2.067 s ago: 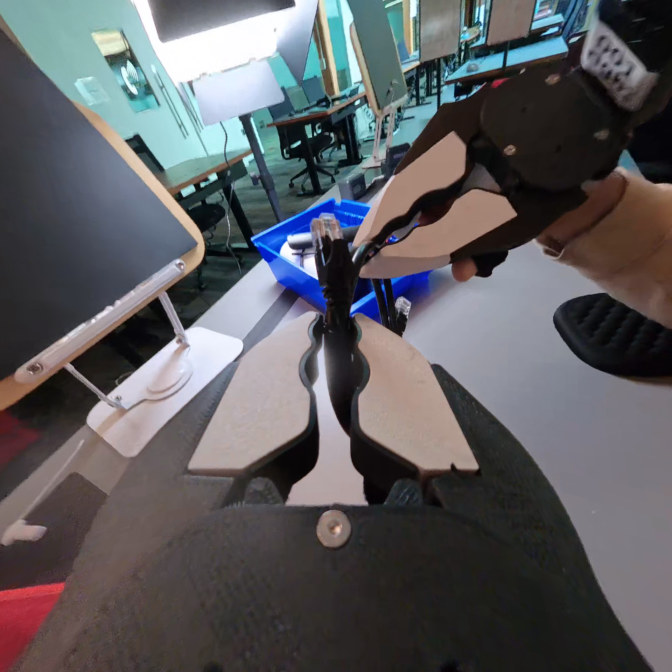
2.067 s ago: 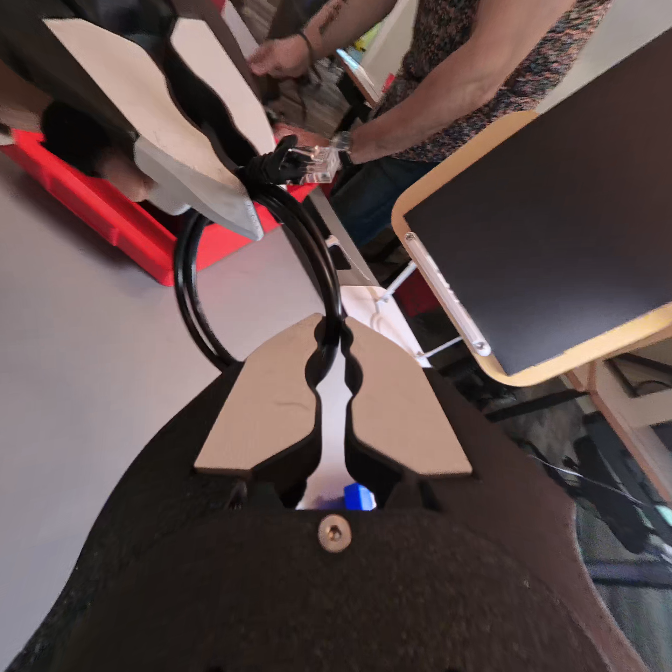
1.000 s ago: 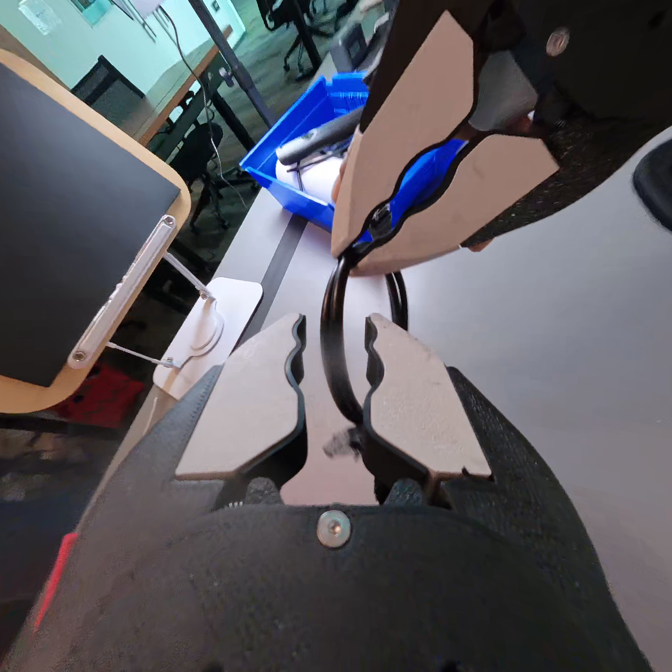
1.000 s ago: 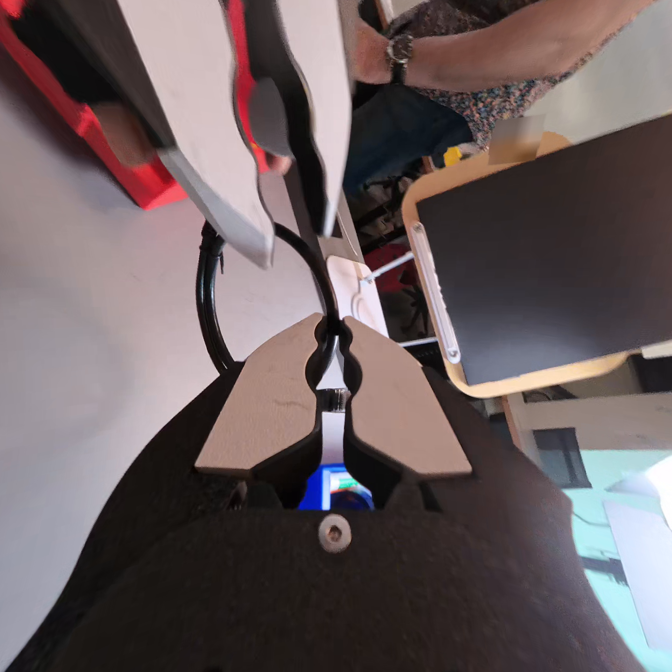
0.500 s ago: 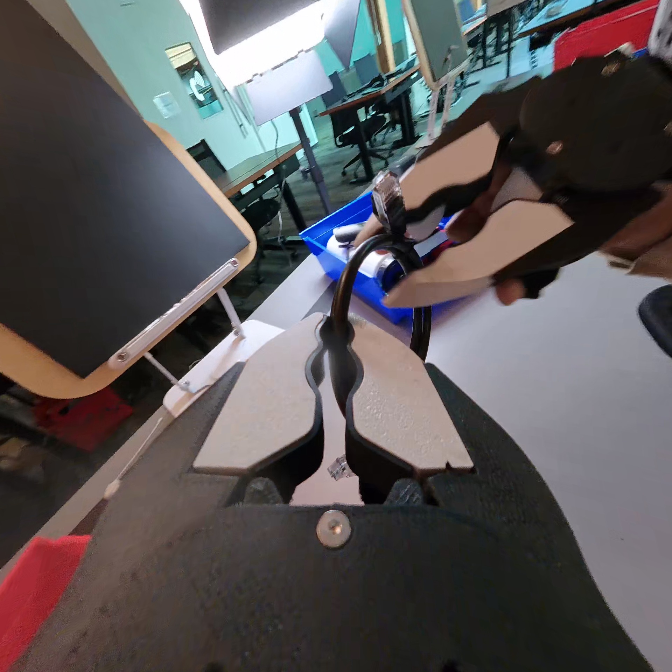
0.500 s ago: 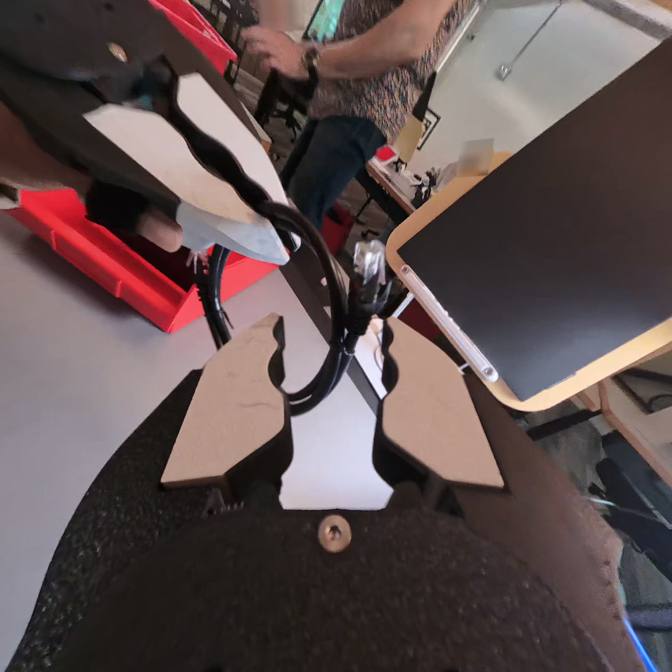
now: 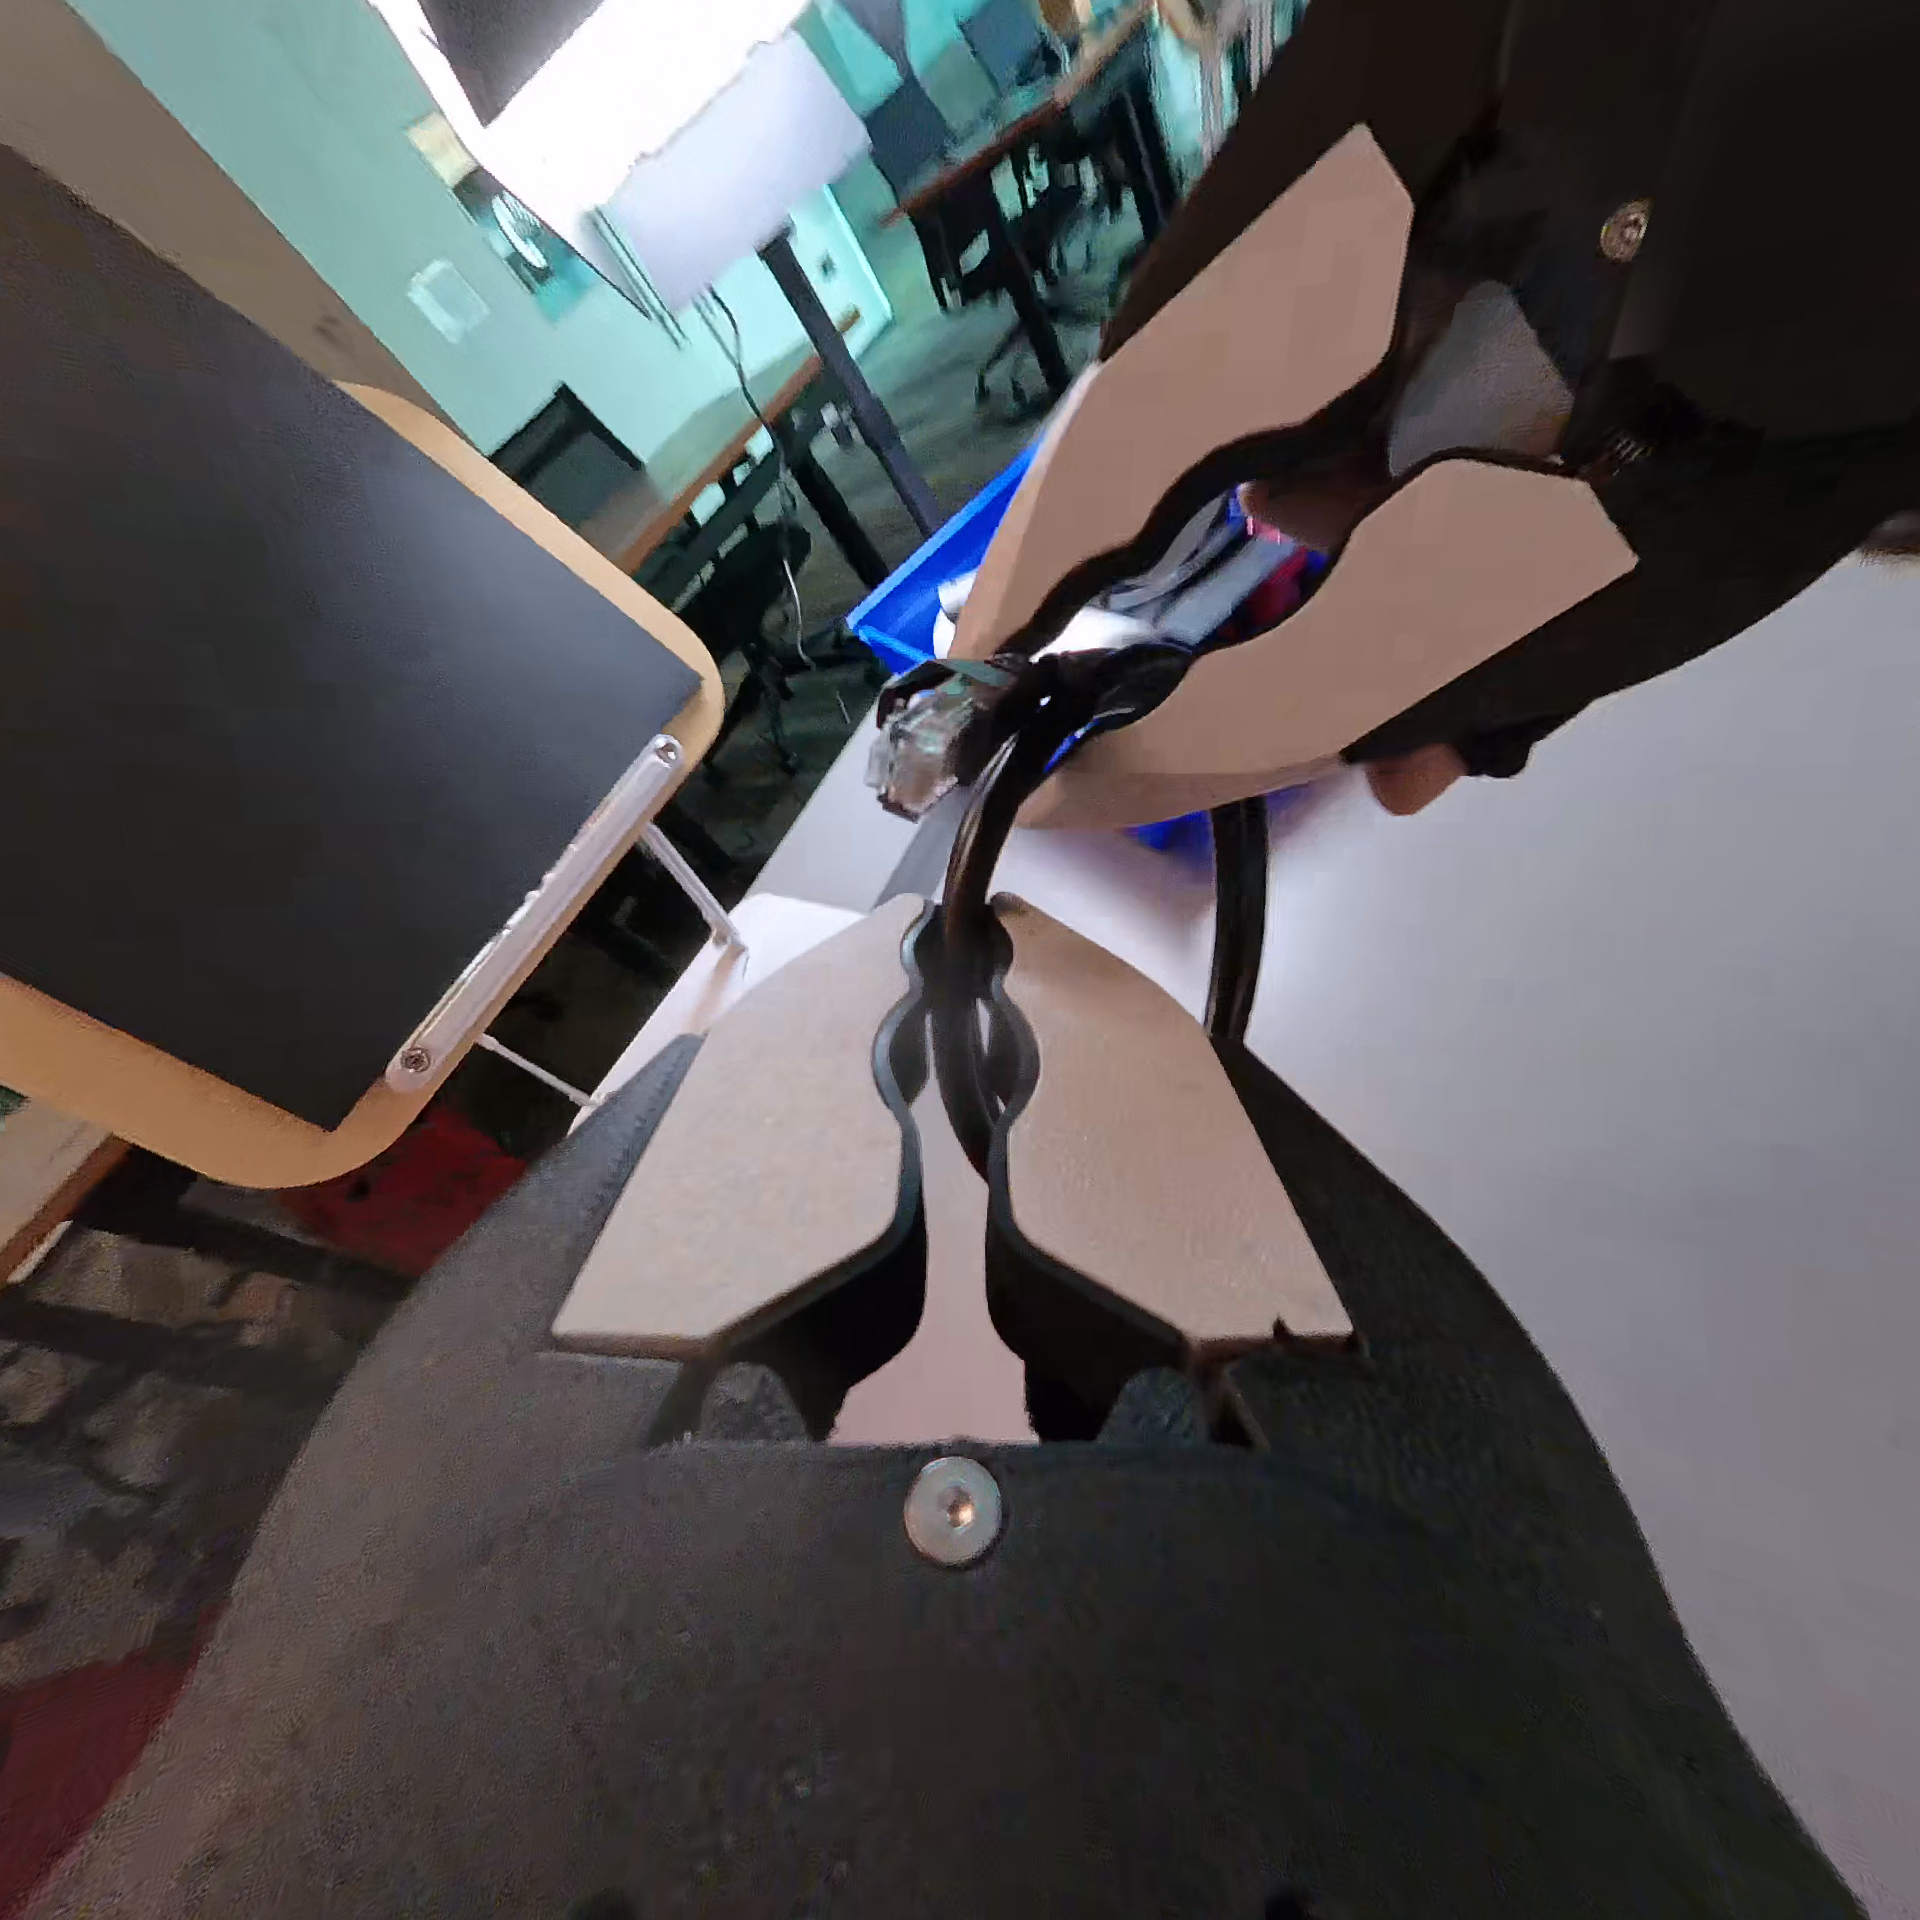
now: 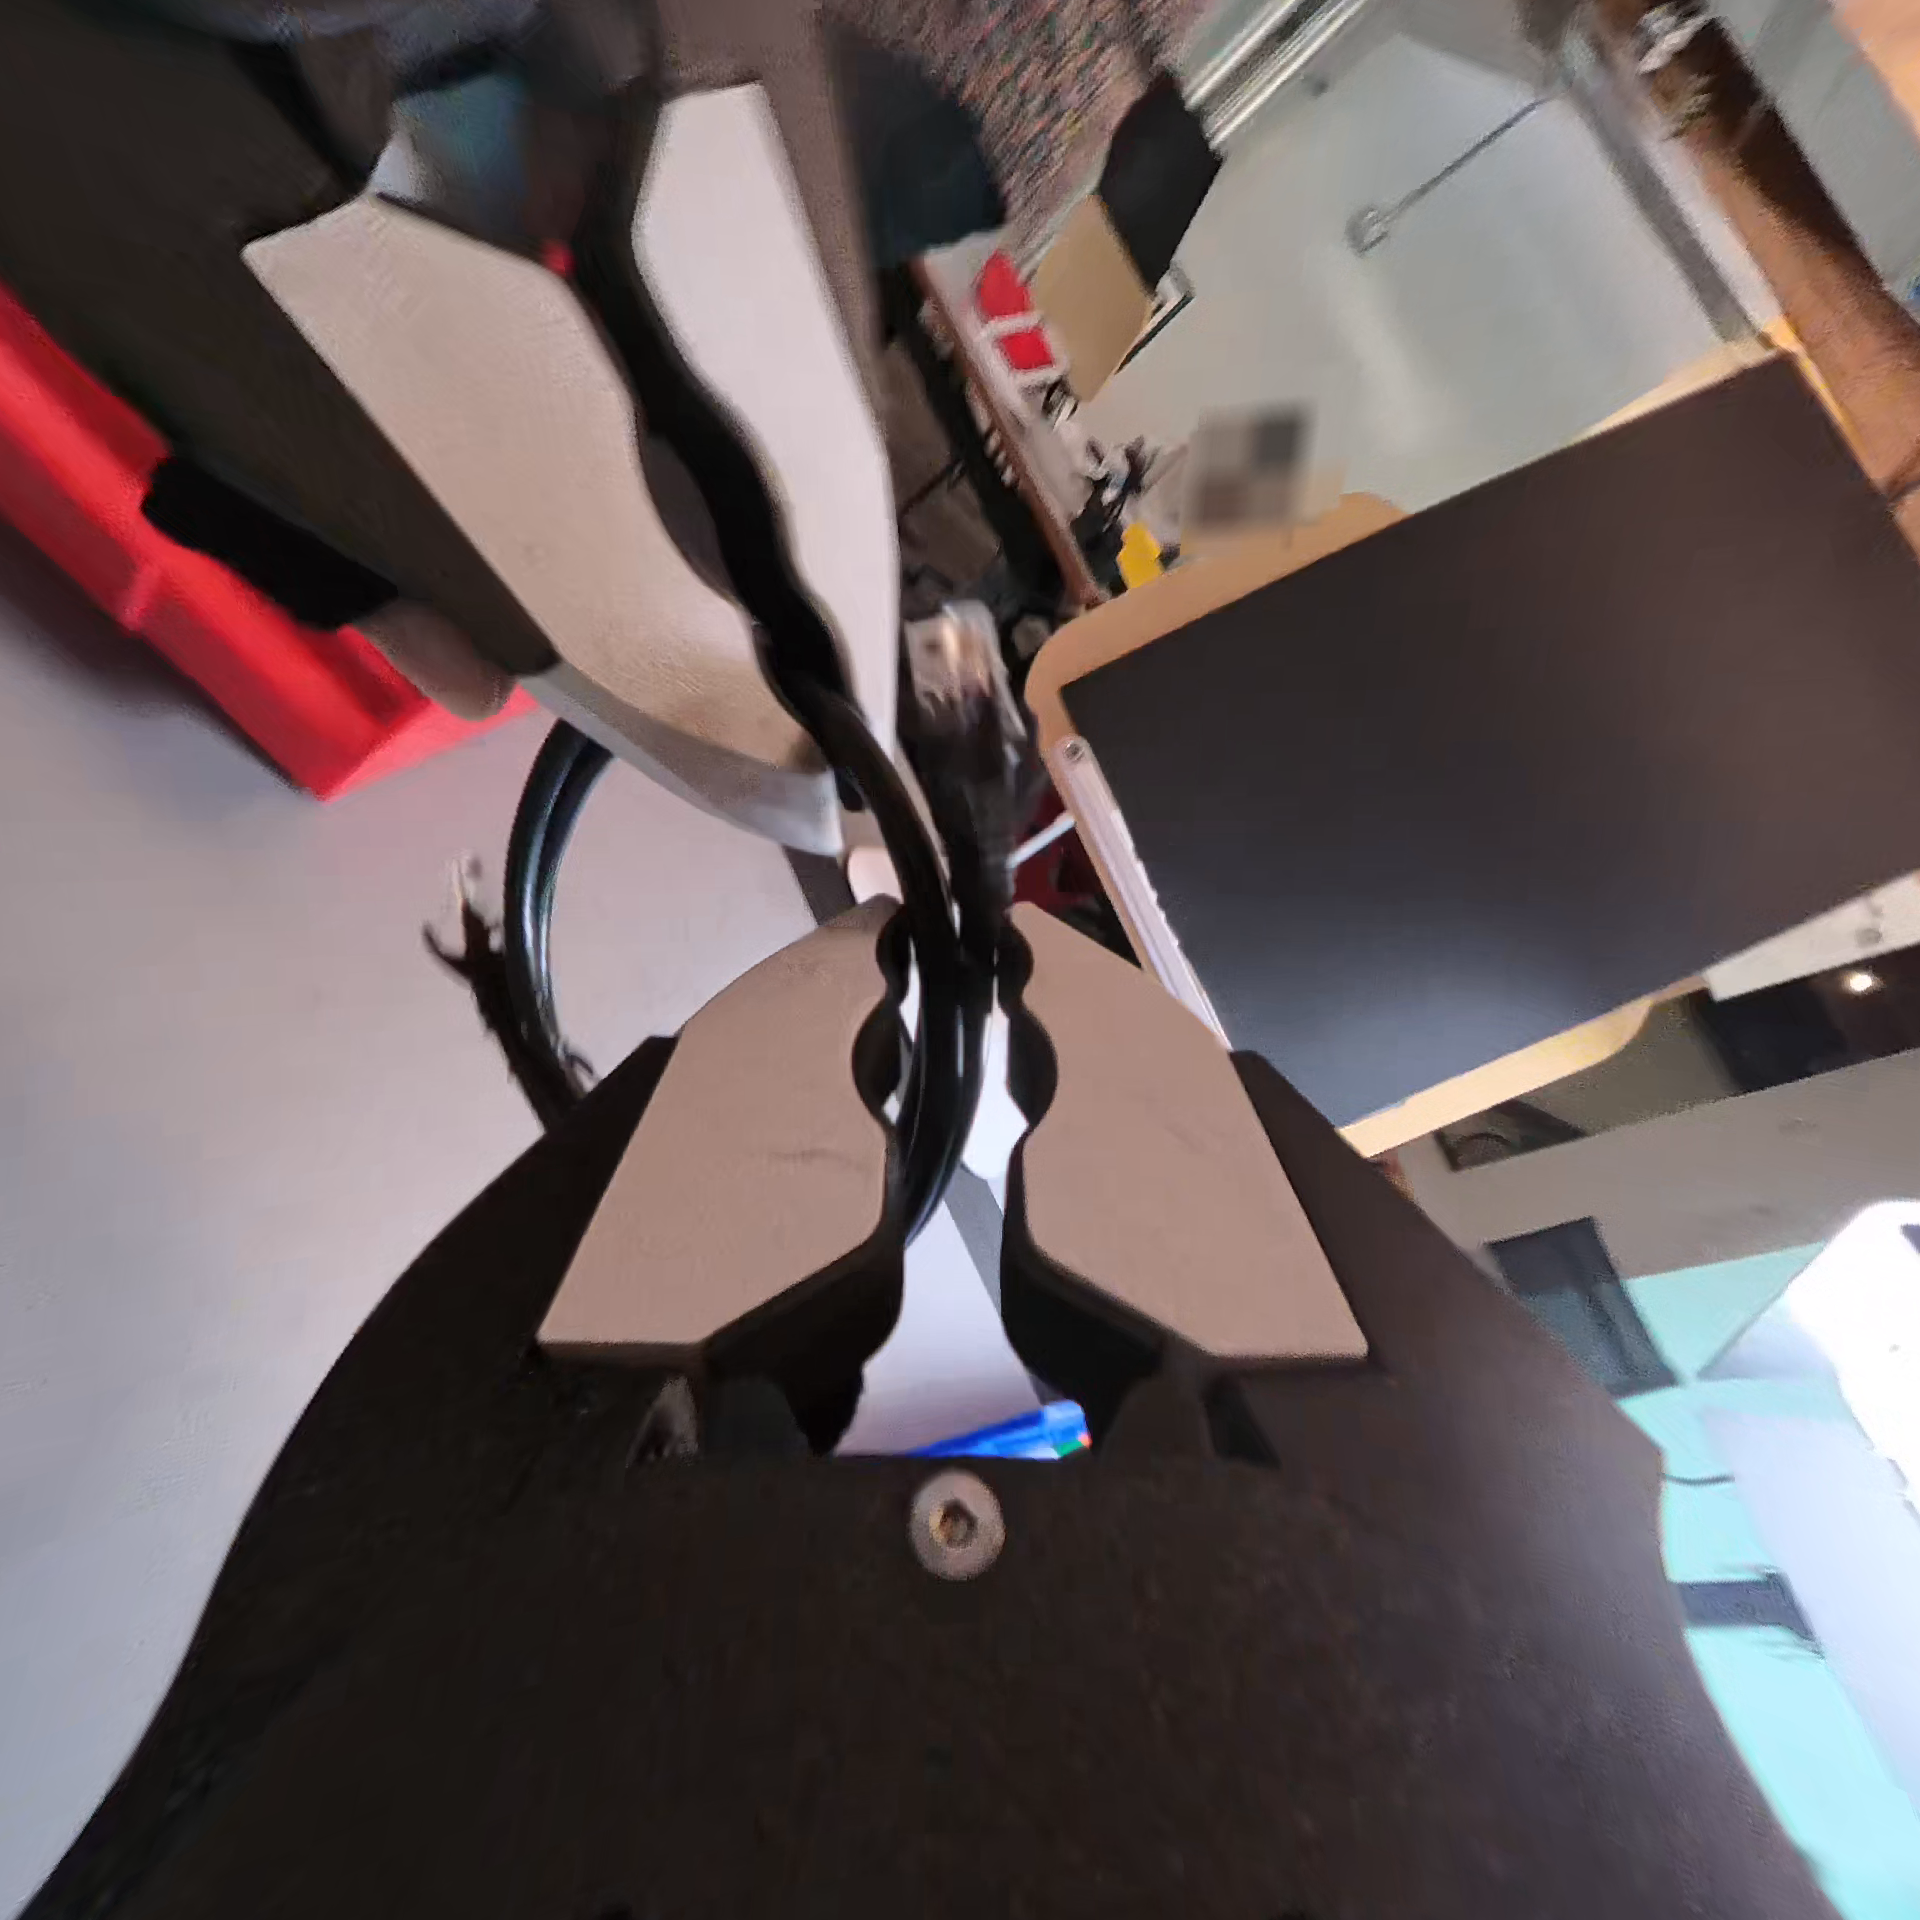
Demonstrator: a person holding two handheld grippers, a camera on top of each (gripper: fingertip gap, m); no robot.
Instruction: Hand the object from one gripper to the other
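Note:
A coiled black cable [image 7: 975, 831] with a clear plug [image 7: 920, 743] hangs above the grey table [image 7: 1558, 1091] between both grippers. My left gripper [image 7: 956, 925] is shut on a strand of the coil. My right gripper [image 7: 1013, 732] comes in from the upper right and is closed on the bundle just behind the plug. In the right wrist view my right gripper [image 8: 951, 920] pinches the cable strands, the loop [image 8: 540, 883] bulges to the left, and the plug [image 8: 956, 665] sticks up past the fingertips. The left gripper [image 8: 847, 769] holds the coil from above.
A blue bin [image 7: 925, 603] with several items stands behind the right gripper. A red bin [image 8: 208, 623] sits on the table behind the left gripper. A black board with a wooden rim [image 7: 260, 675] stands beside the table on a white base [image 7: 774, 930]. My two grippers' fingertips are within a few centimetres of each other.
One second ago only the right gripper held the cable. Half a second ago the left had shut on it and the right was open. Now the right has closed on it again.

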